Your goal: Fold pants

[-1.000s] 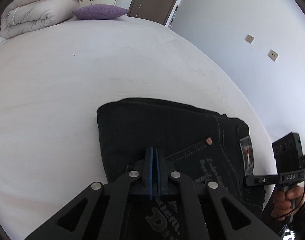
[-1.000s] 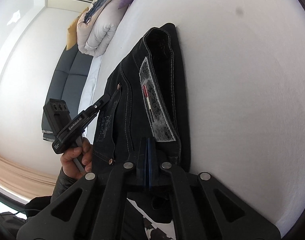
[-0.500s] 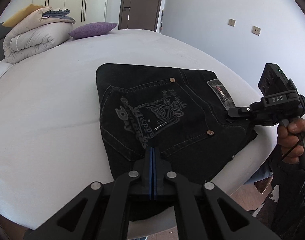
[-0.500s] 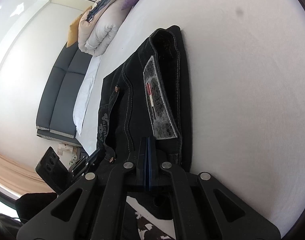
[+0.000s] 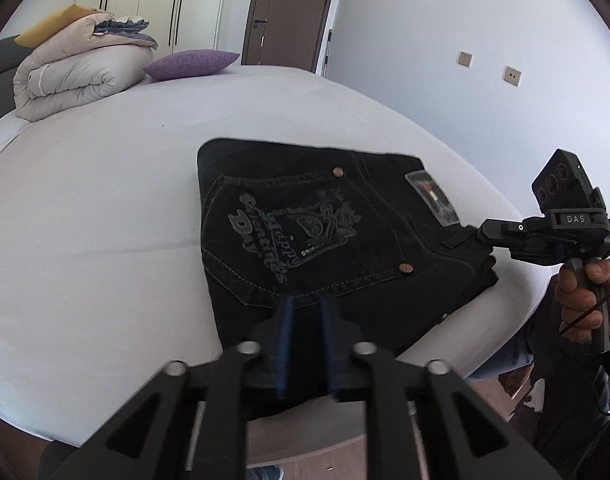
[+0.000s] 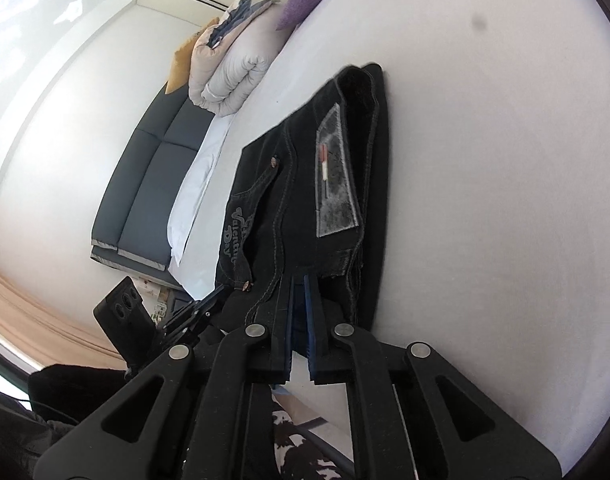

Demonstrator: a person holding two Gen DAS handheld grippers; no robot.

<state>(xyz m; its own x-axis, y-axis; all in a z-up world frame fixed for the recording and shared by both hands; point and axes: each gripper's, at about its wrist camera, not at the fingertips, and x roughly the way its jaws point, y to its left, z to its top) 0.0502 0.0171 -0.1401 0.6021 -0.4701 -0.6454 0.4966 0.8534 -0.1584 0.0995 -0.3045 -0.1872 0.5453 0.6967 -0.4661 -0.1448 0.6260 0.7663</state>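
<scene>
On the white bed, near its edge, black folded pants lie flat, pocket upward. Both grippers, left and right, are opening at the pants' edge, gripping nothing. Folded duvet and purple pillow lie well apart

One pair of pants is lying on one bed, one purple pillow and one rolled blanket are sitting far back, and two wall plates are showing.
</scene>
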